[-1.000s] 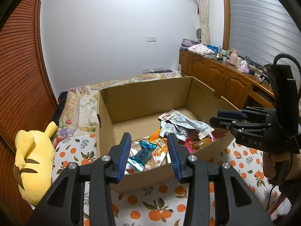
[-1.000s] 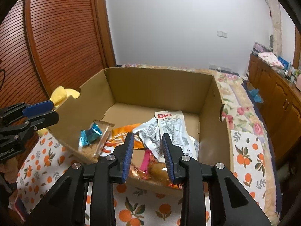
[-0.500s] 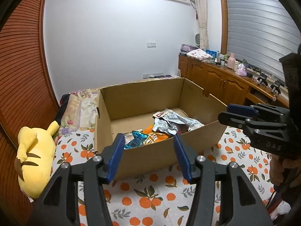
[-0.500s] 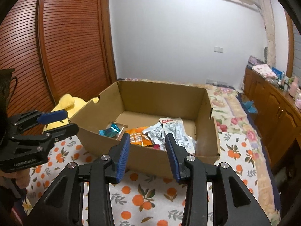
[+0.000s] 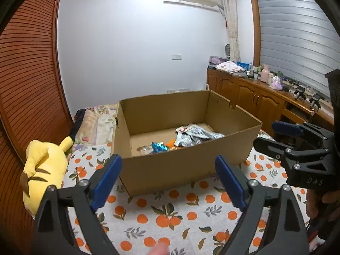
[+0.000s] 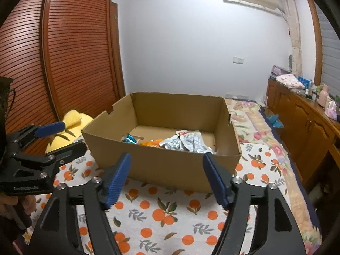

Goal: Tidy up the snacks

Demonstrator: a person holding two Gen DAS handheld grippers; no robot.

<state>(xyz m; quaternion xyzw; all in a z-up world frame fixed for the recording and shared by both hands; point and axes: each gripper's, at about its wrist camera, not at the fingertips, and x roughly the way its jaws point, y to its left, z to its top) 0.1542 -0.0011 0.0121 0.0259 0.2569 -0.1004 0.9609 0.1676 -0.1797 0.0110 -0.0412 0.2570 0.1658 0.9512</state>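
Note:
An open cardboard box [image 5: 182, 165] stands on the orange-print bedspread; it also shows in the right wrist view [image 6: 170, 165]. Inside lie snack packets: silver pouches [image 5: 197, 135] [image 6: 187, 143], a blue wrapper [image 5: 159, 146] [image 6: 128, 138] and an orange packet [image 6: 152, 142]. My left gripper [image 5: 169, 179] is open and empty, in front of the box's near wall. My right gripper [image 6: 167, 177] is open and empty, also short of the box. Each gripper shows in the other's view: the right [image 5: 297, 146], the left [image 6: 42, 144].
A yellow plush toy [image 5: 42, 167] lies left of the box by the slatted wooden wardrobe [image 6: 53, 53]. A wooden sideboard [image 5: 255, 99] with bottles and clutter runs along the right wall. The bedspread [image 5: 170, 218] stretches in front of the box.
Both grippers have pulled back and up out of the box, and their jaws have opened wider. The snacks lie in the box as before.

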